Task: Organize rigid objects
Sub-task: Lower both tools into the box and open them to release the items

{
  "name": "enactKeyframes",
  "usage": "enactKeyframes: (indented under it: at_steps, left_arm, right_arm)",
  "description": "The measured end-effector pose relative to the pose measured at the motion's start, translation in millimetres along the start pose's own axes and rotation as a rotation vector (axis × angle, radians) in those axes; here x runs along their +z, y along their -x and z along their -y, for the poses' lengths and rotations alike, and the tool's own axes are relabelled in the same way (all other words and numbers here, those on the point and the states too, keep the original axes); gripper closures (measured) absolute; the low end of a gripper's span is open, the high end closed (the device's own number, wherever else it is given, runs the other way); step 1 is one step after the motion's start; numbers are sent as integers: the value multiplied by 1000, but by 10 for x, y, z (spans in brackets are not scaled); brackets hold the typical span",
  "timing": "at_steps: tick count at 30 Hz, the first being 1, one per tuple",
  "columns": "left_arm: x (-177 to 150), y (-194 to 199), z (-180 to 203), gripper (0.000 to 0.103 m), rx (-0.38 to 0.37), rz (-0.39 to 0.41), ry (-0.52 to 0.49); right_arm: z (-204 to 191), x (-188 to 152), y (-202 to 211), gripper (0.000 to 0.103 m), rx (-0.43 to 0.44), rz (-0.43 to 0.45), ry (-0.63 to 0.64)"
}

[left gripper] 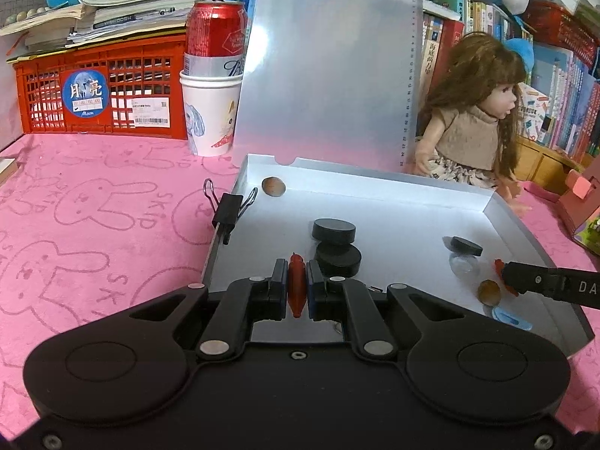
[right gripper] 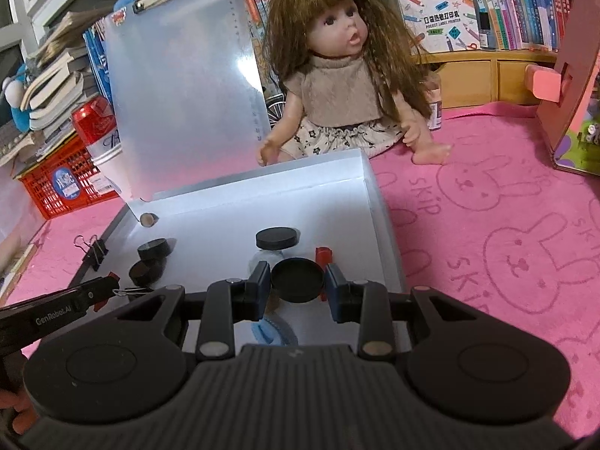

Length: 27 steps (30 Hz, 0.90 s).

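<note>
A shallow white box (left gripper: 375,178) (right gripper: 307,172) lies on the pink cloth with its lid propped upright. My left gripper (left gripper: 297,281) is shut on a thin red piece (left gripper: 296,288) over the box's near left part. In the right wrist view the left gripper (right gripper: 112,287) comes in from the left. My right gripper (right gripper: 297,281) is shut on a round black lid (right gripper: 297,279) above the box's near right part. Inside the box lie two black discs (left gripper: 333,230) (right gripper: 153,249), a small glass jar with a black cap (left gripper: 466,247) (right gripper: 275,240), a brown nut (left gripper: 273,186) (right gripper: 149,219), another red piece (right gripper: 323,254) and a blue bit (left gripper: 512,320) (right gripper: 270,332).
A black binder clip (left gripper: 227,210) (right gripper: 93,251) grips the box's left wall. A doll (left gripper: 472,120) (right gripper: 337,86) sits behind the box. A red can in a paper cup (left gripper: 213,75) and a red crate (left gripper: 101,90) stand at the back left, a cardboard toy house (right gripper: 573,86) at right.
</note>
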<state>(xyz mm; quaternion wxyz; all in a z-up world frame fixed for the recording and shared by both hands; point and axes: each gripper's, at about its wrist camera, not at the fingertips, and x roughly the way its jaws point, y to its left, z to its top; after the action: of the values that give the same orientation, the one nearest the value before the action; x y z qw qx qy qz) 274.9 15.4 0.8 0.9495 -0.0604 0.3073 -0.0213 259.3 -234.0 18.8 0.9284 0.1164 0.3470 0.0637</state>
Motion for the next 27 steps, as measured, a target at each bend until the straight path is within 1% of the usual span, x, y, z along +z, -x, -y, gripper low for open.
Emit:
enactKeyframes:
  at_steps: [9,17,27]
  left_arm:
    - [36,-150,37,93,15,-6,-12]
    - [47,-216,78,93,24,0,-30]
    - [39,-229,122,93,31,9,-56]
  right_arm:
    - [-76,75,-135,66,-23,-2,30]
    - [-141,77,-189,66,-48,5,82]
    - [-133,66,-218,65,-58,2,85]
